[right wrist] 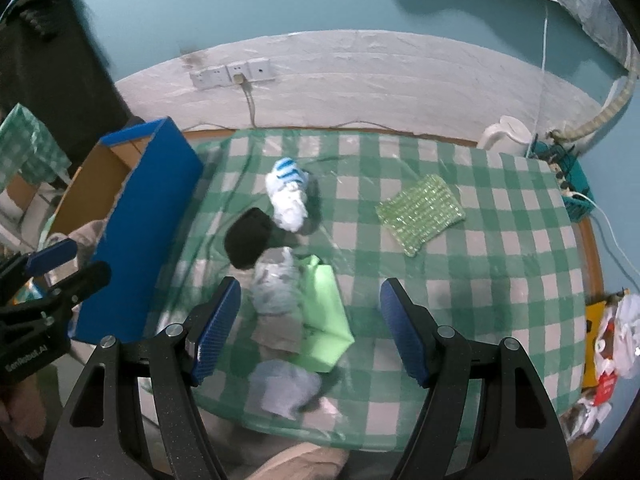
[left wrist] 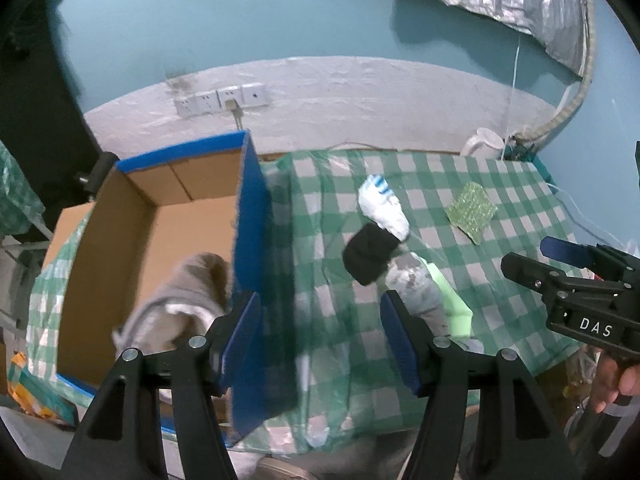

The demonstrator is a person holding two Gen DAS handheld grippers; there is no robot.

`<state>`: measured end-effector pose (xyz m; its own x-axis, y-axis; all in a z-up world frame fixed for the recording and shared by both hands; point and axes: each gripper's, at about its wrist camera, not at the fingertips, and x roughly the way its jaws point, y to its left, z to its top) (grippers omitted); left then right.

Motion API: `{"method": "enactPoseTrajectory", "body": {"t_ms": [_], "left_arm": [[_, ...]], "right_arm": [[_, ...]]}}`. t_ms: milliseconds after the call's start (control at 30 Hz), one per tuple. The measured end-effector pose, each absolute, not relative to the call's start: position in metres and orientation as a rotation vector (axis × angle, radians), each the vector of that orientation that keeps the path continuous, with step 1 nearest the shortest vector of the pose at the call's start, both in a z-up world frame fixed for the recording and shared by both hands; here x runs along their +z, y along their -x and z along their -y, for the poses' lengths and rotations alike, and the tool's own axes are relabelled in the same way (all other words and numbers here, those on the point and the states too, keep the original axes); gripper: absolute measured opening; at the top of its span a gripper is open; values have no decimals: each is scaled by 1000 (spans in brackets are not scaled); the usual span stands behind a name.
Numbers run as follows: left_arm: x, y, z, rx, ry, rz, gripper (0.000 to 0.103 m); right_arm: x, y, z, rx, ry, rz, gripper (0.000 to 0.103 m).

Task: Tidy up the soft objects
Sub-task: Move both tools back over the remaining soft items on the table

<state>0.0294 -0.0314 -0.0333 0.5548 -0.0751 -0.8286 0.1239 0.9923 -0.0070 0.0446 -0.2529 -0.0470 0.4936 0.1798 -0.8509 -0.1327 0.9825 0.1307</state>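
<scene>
A cardboard box (left wrist: 160, 216) with blue outer walls stands at the table's left end, and a beige-grey soft cloth (left wrist: 188, 292) lies inside it. My left gripper (left wrist: 320, 340) hangs open over the box's right wall, holding nothing. On the checked tablecloth lie a white sock with blue stripes (right wrist: 288, 196), a black sock (right wrist: 248, 238), a grey patterned cloth (right wrist: 276, 284), a light green cloth (right wrist: 324, 320) and a pale blue cloth (right wrist: 284, 388). My right gripper (right wrist: 312, 320) is open above this pile, and the light green cloth shows between its fingers, not gripped.
A sparkly green pad (right wrist: 420, 212) lies right of centre. At the back right corner stand a white kettle (right wrist: 506, 134) and a teal basket (right wrist: 572, 176) with cables. Wall sockets (right wrist: 232, 72) are behind. The left gripper (right wrist: 52, 276) is over the box (right wrist: 144, 220).
</scene>
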Motion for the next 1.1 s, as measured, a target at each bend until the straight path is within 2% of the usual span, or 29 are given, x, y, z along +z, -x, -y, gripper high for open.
{"method": "enactPoseTrajectory", "body": {"t_ms": [167, 300, 633, 767, 1100], "left_arm": [[-47, -36, 48, -128, -63, -1018, 64], [-57, -41, 60, -140, -72, -1042, 70], [-85, -61, 82, -151, -45, -1113, 70], [-94, -69, 92, -163, -37, -1140, 78], [-113, -84, 111, -182, -14, -1197, 81]], "right_arm": [[-60, -46, 264, 174, -61, -1063, 73], [-71, -49, 271, 163, -61, -1084, 73], [-110, -57, 287, 130, -62, -1169, 73], [-116, -57, 288, 136, -55, -1177, 73], [-131, -58, 298, 117, -52, -1209, 73]]}}
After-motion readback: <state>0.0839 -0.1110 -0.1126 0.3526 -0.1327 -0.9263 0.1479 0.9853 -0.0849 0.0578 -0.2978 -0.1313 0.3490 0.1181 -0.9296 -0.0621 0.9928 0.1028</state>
